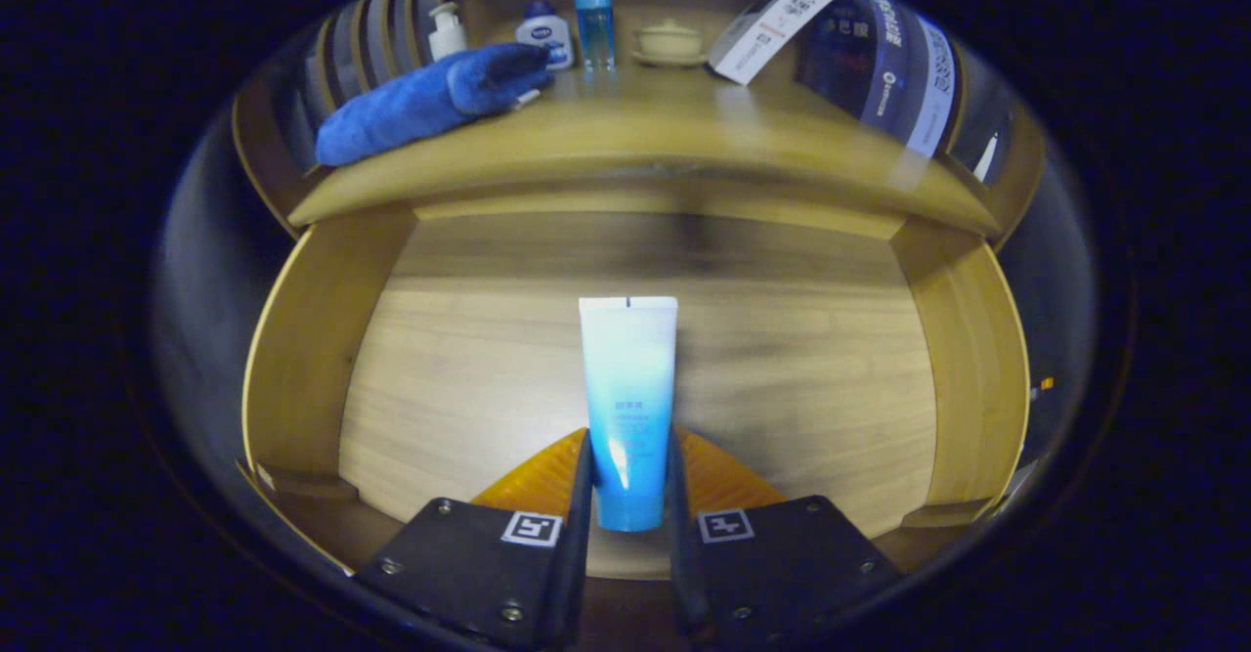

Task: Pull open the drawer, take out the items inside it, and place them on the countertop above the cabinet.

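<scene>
- The claw (627, 496) is clenching a blue-and-white tube (627, 408), both fingers (577, 496) pressing on its lower end while the rest of it is sticking out ahead of them.
- The tube is hanging over the open wooden drawer (293, 359), roughly midway between the drawer's two side walls and nearer its front edge than its back; whether it is touching the drawer floor, I cannot tell.
- The drawer floor is showing pale wood grain around the tube.
- Beyond the drawer, the table (635, 144) above the cabinet is carrying several things.
- A rolled blue towel (430, 100) is lying near the table's left edge, running from the front towards the back.
- Along the back edge, a white pump bottle (447, 31), a small white bottle with a blue cap (547, 31) and a clear blue bottle (594, 26) are standing in a row.
- A small cream lidded pot (669, 41) is sitting just beside the clear blue bottle, at the middle of the back edge.
- A white box with printing (772, 26) is leaning tilted towards the back right corner.
</scene>
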A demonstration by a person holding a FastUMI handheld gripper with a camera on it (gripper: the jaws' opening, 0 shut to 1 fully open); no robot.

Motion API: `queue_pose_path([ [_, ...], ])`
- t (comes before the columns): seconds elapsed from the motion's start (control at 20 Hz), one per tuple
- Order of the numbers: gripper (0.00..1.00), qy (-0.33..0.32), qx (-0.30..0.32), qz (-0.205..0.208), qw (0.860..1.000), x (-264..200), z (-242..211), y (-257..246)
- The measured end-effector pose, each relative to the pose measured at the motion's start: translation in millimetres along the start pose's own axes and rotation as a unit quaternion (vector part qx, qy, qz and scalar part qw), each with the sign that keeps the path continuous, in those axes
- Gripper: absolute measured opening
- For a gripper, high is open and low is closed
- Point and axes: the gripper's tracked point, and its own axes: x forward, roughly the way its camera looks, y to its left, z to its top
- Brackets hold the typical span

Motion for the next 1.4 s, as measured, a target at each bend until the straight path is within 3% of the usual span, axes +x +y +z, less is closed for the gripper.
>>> queue_pose_path([
  [0.35,0.36,-0.141,0.014,0.002,0.99,-63,28,-23],
  [0.55,0.36,-0.227,0.029,0.007,0.973,-105,54,-32],
  [0.85,0.36,-0.305,0.031,0.012,0.952,-145,114,-27],
  [1.0,0.36,-0.357,0.034,0.011,0.933,-160,144,-17],
  [1.15,0.36,-0.391,0.044,0.019,0.919,-159,166,-6],
  [1.4,0.36,-0.379,0.059,0.03,0.923,-113,186,4],
])
